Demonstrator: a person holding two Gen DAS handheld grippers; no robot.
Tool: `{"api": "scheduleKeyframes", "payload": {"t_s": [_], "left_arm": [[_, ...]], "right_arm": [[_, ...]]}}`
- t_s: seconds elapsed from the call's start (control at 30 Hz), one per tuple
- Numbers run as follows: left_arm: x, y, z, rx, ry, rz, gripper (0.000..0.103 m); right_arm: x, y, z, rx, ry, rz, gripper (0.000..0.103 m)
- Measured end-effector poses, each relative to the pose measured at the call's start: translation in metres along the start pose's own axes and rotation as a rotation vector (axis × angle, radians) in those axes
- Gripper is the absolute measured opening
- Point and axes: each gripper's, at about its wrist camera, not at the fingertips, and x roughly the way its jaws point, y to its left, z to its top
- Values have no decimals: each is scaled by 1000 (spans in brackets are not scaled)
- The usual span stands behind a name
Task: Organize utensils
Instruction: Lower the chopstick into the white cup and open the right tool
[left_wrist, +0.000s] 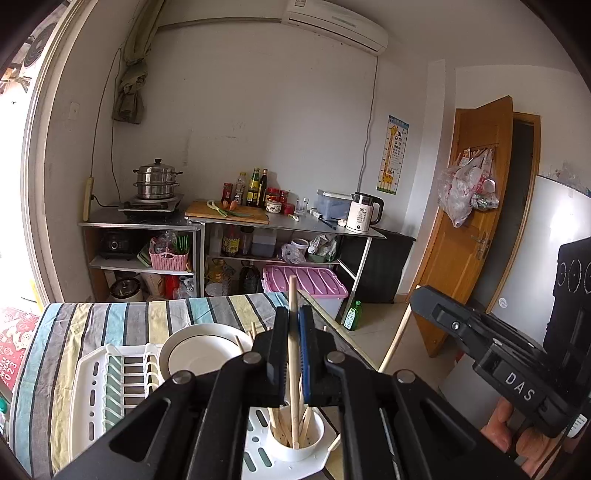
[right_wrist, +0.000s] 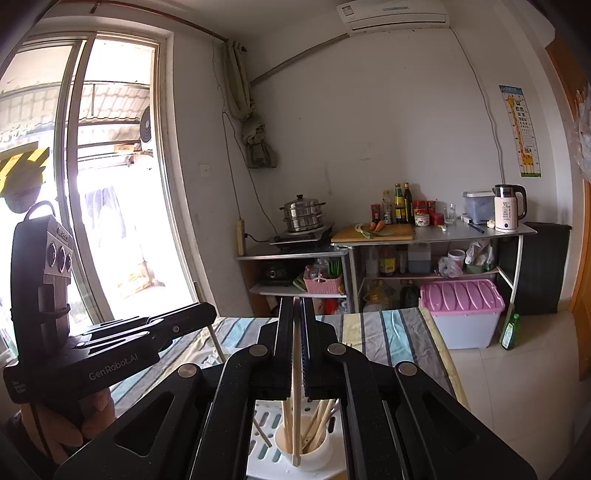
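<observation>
My left gripper (left_wrist: 294, 314) is shut on one upright wooden chopstick (left_wrist: 293, 291). The stick's lower end hangs over a white utensil cup (left_wrist: 295, 443) that holds several chopsticks. My right gripper (right_wrist: 296, 306) is likewise shut on a chopstick (right_wrist: 296, 406), whose tip reaches down beside the same cup (right_wrist: 306, 454). Each gripper shows in the other's view: the right gripper (left_wrist: 415, 299) with its stick (left_wrist: 393, 345), and the left gripper (right_wrist: 207, 312) with its stick (right_wrist: 218, 345). A hand holds each one.
The cup sits on a white dish rack (left_wrist: 110, 384) with a white plate (left_wrist: 203, 350), on a striped tablecloth (left_wrist: 110, 317). Beyond the table are kitchen shelves (left_wrist: 229, 221), a pink-lidded bin (left_wrist: 306, 282) and a green bottle (left_wrist: 352, 315) on the floor.
</observation>
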Motion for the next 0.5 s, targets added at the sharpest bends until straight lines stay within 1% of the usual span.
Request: {"api": "scheduleKeyframes", "payload": {"t_s": [0.2, 0.3, 0.5], "left_arm": [[25, 8, -4, -14, 8, 0, 6], [39, 13, -12, -30, 34, -2, 6], [62, 17, -33, -50, 94, -1, 6]], "right_arm": [[22, -8, -2, 8, 3, -8, 3], [33, -13, -9, 18, 16, -11, 3], [53, -23, -28, 37, 75, -17, 3]]}}
